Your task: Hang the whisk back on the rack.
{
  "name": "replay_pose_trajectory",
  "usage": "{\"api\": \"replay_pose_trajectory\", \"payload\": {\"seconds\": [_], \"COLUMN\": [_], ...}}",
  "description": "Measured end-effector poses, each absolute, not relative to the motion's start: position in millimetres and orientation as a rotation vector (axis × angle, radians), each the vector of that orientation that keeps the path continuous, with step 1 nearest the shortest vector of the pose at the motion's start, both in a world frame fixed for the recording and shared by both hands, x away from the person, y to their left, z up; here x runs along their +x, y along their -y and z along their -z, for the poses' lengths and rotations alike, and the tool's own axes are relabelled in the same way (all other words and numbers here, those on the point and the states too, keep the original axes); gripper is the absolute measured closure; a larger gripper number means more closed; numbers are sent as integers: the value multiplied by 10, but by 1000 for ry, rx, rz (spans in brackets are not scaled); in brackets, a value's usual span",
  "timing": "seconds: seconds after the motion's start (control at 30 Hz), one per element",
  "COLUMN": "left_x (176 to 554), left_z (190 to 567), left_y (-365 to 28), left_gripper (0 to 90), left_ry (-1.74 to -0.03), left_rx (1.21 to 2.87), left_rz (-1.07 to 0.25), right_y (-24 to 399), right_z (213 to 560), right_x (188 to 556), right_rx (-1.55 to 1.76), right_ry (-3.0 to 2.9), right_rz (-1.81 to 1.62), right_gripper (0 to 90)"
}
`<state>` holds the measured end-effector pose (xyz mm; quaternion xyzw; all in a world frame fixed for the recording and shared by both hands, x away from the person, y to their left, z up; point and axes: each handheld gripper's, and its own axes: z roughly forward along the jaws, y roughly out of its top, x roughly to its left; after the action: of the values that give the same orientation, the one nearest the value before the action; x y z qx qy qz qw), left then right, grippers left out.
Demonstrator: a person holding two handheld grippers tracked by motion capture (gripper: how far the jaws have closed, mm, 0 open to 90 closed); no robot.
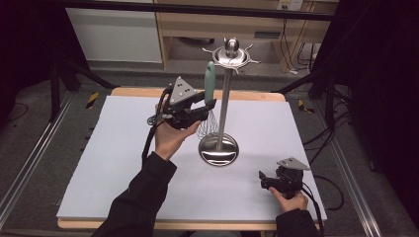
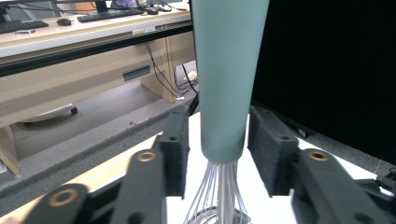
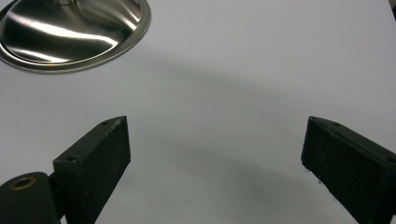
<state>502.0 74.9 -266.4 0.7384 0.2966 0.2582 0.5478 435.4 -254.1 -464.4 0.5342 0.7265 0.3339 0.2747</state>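
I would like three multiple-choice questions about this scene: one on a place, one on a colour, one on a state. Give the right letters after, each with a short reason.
1. Where is the right gripper?
A. Low over the white table, near its right front corner
B. On top of the utensil stand
C. Over the floor

2. What colour is the whisk handle?
A. Red
B. Pale green
C. Black

3. How do the left gripper jaws stand at the whisk handle?
A. Both pads pressed on it
B. Either side of it, gaps showing
C. Far from it

Answers: 1 A, the high view shows it there. 2 B, both the high and left gripper views show pale green. 3 B, the left gripper view shows a gap at each pad.
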Motion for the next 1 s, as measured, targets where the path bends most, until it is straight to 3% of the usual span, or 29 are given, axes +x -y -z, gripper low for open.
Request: {"api": "replay_pose_trajectory", "payload": {"seconds": [0.43,1.0], "left_x": [4829,4629], "left_z": [2848,3379], "left_y": [-1005,-1335], "left_gripper": [385,325], "left_ry": [-715,-771], "left_rx": [1759,1840], "left_rz": [-585,-570], "right_y": [2544,2575], "right_z": [4641,4653], "right_x": [4338,4314], "right_rx": [1439,1453], "right_ry": [-1953,-1945], "right_rz": [-901,-905], "right_gripper": [85,83]}}
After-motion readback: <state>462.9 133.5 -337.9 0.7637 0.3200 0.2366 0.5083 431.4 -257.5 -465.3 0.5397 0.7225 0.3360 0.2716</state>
